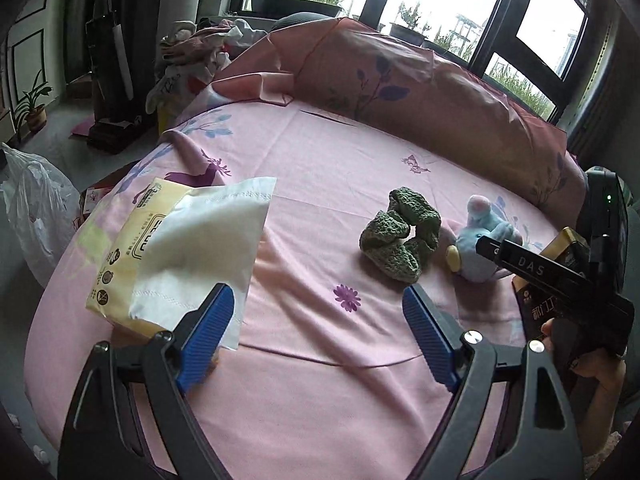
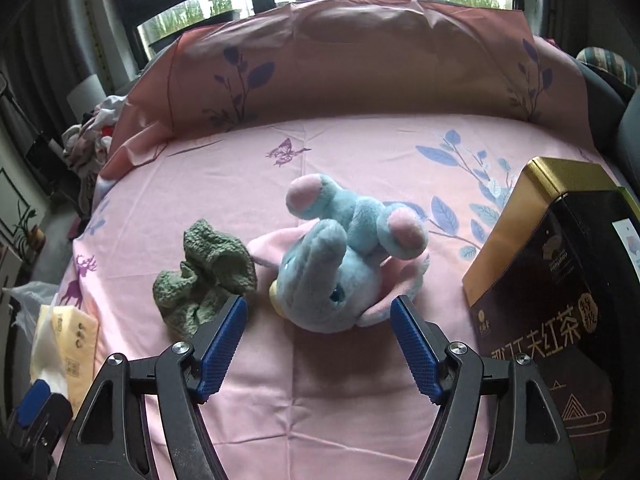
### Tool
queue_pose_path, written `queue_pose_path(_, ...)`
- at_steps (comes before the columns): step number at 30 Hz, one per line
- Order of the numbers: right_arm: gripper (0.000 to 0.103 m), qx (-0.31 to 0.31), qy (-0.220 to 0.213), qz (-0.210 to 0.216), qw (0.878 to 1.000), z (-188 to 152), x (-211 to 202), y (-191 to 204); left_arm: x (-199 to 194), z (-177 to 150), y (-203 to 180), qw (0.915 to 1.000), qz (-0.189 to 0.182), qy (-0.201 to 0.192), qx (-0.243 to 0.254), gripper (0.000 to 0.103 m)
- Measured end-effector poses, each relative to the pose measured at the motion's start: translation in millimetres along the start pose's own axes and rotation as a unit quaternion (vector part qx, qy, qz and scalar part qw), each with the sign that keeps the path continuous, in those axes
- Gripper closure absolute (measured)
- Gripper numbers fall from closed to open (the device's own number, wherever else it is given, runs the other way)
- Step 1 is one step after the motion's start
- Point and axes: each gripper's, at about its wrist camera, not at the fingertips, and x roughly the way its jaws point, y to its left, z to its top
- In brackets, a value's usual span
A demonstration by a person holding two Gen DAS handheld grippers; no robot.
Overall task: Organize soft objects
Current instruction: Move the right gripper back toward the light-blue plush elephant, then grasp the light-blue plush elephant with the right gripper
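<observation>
Sorting apparently barely begun: right gripper (image 2: 318, 318), spread and empty, faces the plush elephant (image 2: 340, 256), green knit (image 2: 204, 276) at its nine o'clock; left gripper (image 1: 318, 306) spread beside the tissue pack (image 1: 132, 248).

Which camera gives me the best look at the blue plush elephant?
The right wrist view: the blue plush elephant lies centred and whole, just beyond the open right gripper. In the left wrist view it sits far right, partly hidden by the right gripper.

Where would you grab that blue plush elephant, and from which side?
Probably across the elephant's rounded body, coming from the near side where the open right gripper already points. It lies on its back with legs up, so the flanks are bare. The green knit touches its left side, so that finger needs care.
</observation>
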Motion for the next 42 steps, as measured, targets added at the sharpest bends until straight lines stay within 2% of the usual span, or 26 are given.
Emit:
queue_pose_path(5, 0.028, 0.02, -0.02, 0.001, 1.0, 24, 6, -2, 4, 1, 1, 0.9997, -0.017, 0.011, -0.012, 0.017)
queue_pose_path(6, 0.032, 0.015, -0.013, 0.002, 1.0, 29, 13, 2, 4, 1, 0, 0.9997, -0.017, 0.012, -0.009, 0.017)
queue_pose_path(9, 0.055, -0.004, 0.01, -0.022, 1.0, 28, 32, 6, 7, 1, -2, 0.9998, -0.012, 0.016, -0.005, 0.017)
queue_pose_path(11, 0.058, -0.007, -0.006, -0.029, 1.0, 25, 34, 4, 7, 1, -2, 0.9997, -0.013, 0.02, -0.006, 0.017)
queue_pose_path(13, 0.067, -0.003, -0.019, -0.022, 1.0, 23, 27, 2, 8, 0, -4, 0.9995, -0.021, 0.025, -0.002, 0.017)
queue_pose_path(14, 0.068, -0.003, -0.022, -0.02, 1.0, 21, 22, 1, 8, -1, -5, 0.9993, -0.026, 0.027, 0.002, 0.017)
queue_pose_path(19, 0.07, -0.004, 0.005, 0.049, 0.999, 8, -7, -4, 9, -2, -3, 0.9985, -0.038, 0.04, 0.001, 0.017)
queue_pose_path(25, 0.07, -0.023, 0.065, 0.118, 0.991, -36, -50, -4, 11, -10, -3, 0.9906, -0.1, 0.092, -0.016, 0.017)
queue_pose_path(29, 0.069, -0.036, 0.081, 0.126, 0.988, -61, -66, -3, 8, -21, -17, 0.9837, -0.132, 0.121, 0.015, 0.017)
queue_pose_path(35, 0.069, -0.057, 0.099, 0.101, 0.988, -78, -70, -2, 7, -44, -41, 0.968, -0.172, 0.165, 0.079, 0.017)
queue_pose_path(36, 0.069, -0.055, 0.095, 0.099, 0.989, -77, -72, -3, 7, -48, -45, 0.9672, -0.17, 0.168, 0.086, 0.017)
queue_pose_path(37, 0.061, -0.047, 0.091, 0.102, 0.989, -76, -75, -6, 8, -51, -47, 0.9663, -0.171, 0.17, 0.09, 0.017)
queue_pose_path(38, 0.059, -0.039, 0.087, 0.093, 0.991, -75, -77, -9, 8, -54, -50, 0.9647, -0.174, 0.173, 0.095, 0.017)
queue_pose_path(40, 0.031, -0.023, 0.078, 0.091, 0.993, -73, -81, -17, 8, -58, -53, 0.9601, -0.189, 0.181, 0.099, 0.017)
queue_pose_path(42, 0.024, -0.014, 0.072, 0.106, 0.992, -74, -84, -22, 10, -61, -57, 0.9553, -0.202, 0.189, 0.103, 0.017)
